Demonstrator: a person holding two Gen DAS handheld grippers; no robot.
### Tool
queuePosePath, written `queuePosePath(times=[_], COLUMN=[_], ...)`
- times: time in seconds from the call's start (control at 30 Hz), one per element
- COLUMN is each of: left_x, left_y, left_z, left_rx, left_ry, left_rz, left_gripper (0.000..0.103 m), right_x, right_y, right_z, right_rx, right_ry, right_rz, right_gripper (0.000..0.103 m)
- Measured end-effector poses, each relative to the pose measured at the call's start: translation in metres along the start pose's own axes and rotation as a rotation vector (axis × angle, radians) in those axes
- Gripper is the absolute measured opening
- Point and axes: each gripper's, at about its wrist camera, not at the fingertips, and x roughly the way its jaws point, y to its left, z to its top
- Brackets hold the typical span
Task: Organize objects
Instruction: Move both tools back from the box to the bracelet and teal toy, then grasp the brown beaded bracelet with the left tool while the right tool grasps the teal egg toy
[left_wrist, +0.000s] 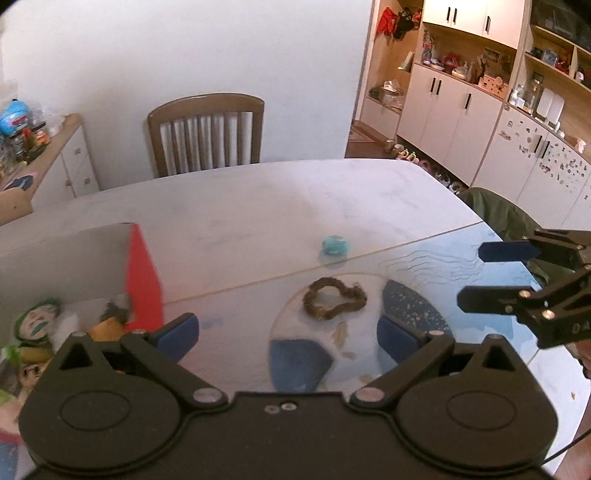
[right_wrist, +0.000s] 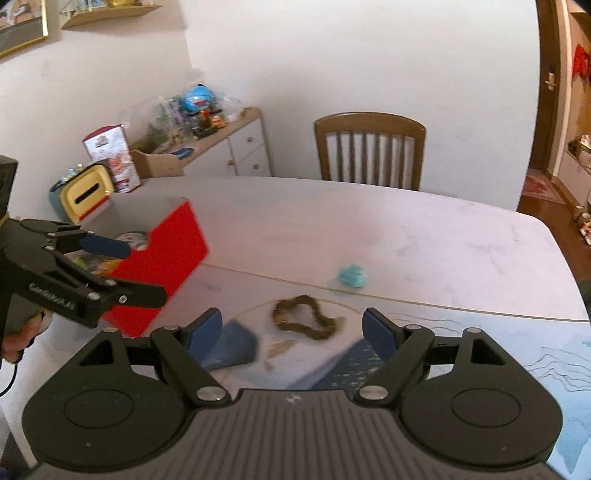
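A brown fuzzy hair tie lies on the glass mat, just ahead of both grippers. Beyond it rests a small teal lump on the pale table. A red-sided cardboard box stands at the left with several toys inside. My left gripper is open beside the box with nothing between its fingers. My right gripper is open too, hovering right of the hair tie with nothing held.
A wooden chair stands at the table's far side. A low sideboard with clutter runs along the left wall, and a yellow tissue box sits behind the red box. White cabinets fill the right.
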Motion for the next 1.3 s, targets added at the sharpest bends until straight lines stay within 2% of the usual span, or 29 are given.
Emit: queuePosePath(times=[0.23,0.5,0.93,1.2,1.3], left_x=[0.043,0.092,0.153,0.166,0.171], left_y=[-0.015,-0.032,-0.043,-0.052,-0.055], left_z=[0.003,-0.004,-0.007,-0.009,-0.011], left_rx=[-0.022,-0.015,0.0,0.025,0.032], left_ry=[0.016,0.034,0.068,0.044,0.04], left_rz=[-0.022,-0.025,-0.025,-0.021,-0.012], left_gripper=[0.102,0.102,0.102,0.102,0.098], right_x=[0.034,0.087,0.161,0.195,0.203], right_y=[-0.039,-0.063,-0.067,-0.071,-0.07], right_z=[0.013,0.025,0.024,0.029,0.032], right_rx=[0.01,0.025,-0.013,-0.015,-0.016], right_ry=[0.024,0.068,0.143,0.152,0.151], right_rz=[-0.044,-0.051,-0.022,0.0,0.008], right_gripper=[0.083,0.083,0.083,0.083,0.083])
